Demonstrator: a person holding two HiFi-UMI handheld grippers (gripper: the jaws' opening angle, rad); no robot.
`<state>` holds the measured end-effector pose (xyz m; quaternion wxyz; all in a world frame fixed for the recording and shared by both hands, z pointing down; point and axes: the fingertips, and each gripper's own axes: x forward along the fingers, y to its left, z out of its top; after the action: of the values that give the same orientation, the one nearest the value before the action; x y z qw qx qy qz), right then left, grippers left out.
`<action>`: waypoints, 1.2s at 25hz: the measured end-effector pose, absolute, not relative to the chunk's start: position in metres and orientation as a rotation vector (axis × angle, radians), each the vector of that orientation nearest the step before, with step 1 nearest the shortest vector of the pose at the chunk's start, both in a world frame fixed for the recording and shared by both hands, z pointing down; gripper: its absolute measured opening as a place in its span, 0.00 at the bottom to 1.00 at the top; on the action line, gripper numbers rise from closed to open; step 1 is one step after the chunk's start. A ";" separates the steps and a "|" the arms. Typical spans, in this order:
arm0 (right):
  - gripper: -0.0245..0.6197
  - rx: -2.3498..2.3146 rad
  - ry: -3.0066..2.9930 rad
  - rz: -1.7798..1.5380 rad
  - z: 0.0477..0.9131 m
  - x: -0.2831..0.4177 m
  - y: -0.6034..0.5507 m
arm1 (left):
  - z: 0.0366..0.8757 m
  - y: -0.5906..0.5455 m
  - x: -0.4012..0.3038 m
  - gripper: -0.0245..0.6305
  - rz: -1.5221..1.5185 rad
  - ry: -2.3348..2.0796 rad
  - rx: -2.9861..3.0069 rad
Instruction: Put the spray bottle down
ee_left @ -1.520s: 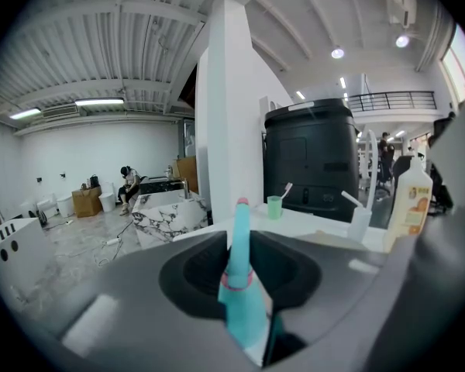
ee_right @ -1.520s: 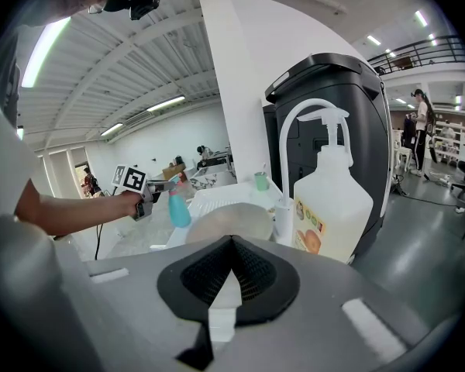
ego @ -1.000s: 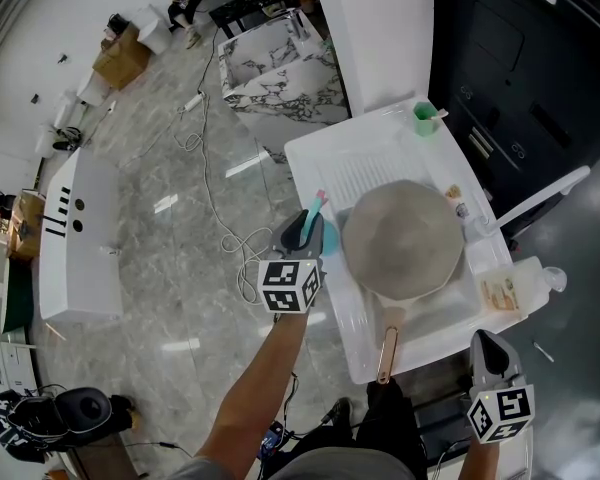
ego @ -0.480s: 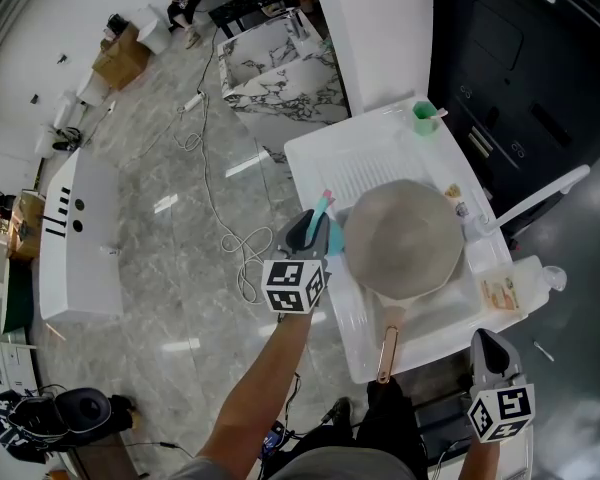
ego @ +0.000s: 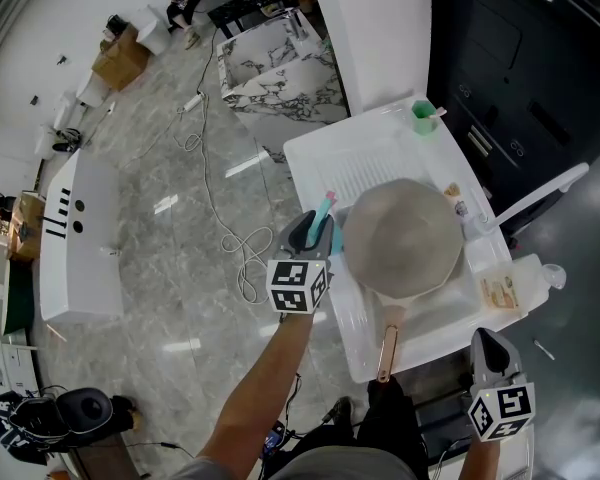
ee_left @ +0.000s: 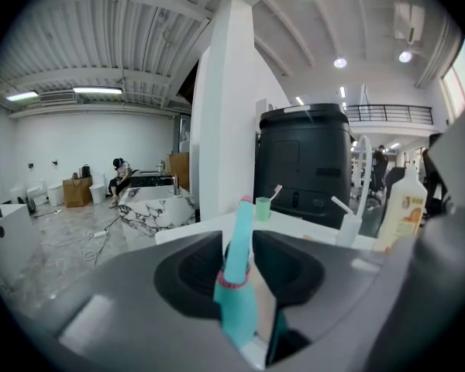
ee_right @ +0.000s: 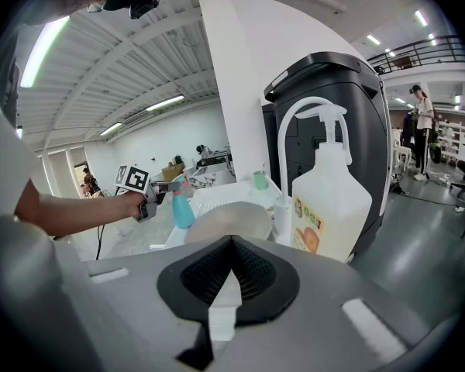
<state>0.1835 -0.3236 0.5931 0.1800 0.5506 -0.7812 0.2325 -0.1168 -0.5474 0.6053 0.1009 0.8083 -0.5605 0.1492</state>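
Observation:
The teal spray bottle [ego: 321, 220] with a pink-tipped nozzle stands upright at the left edge of the white counter [ego: 332, 162], close beside the pan. My left gripper [ego: 315, 232] is around it. Its jaws have just been opening, and the bottle [ee_left: 236, 279] rises between them with a slim gap on its right side. From the right gripper view the bottle [ee_right: 183, 208] rests on the counter edge with the left gripper [ee_right: 163, 191] at its neck. My right gripper [ego: 491, 341] hangs off the counter's near right corner, shut and empty [ee_right: 224, 287].
A grey upturned pan [ego: 403, 238] with a copper handle fills the counter's middle. A green cup [ego: 425, 118] holding a toothbrush stands at the far corner. A white pump bottle [ee_right: 330, 201] and an arched tap [ego: 540, 196] sit on the right, before a black bin [ego: 520, 68]. Cables lie on the floor.
The left gripper and the bottle have drifted slightly right, closer to the pan. The right gripper has stayed put.

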 end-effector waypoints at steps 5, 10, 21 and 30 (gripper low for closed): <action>0.04 1.555 -2.208 0.657 0.593 0.183 -0.324 | 0.602 -0.547 -0.117 0.25 0.454 -1.667 2.403; 0.04 1.557 -2.208 0.656 0.593 0.184 -0.324 | 0.600 -0.547 -0.116 0.26 0.457 -1.665 2.418; 0.04 1.556 -2.229 0.628 0.581 0.177 -0.323 | 0.575 -0.534 -0.115 0.30 0.462 -1.679 2.489; 0.04 1.557 -2.279 0.560 0.551 0.162 -0.318 | 0.529 -0.504 -0.128 0.30 0.415 -1.722 2.565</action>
<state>0.1615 -0.3180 0.5507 0.1620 0.5456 -0.7985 0.1963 -0.1279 -0.5042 0.5289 0.0123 0.8228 -0.5524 0.1331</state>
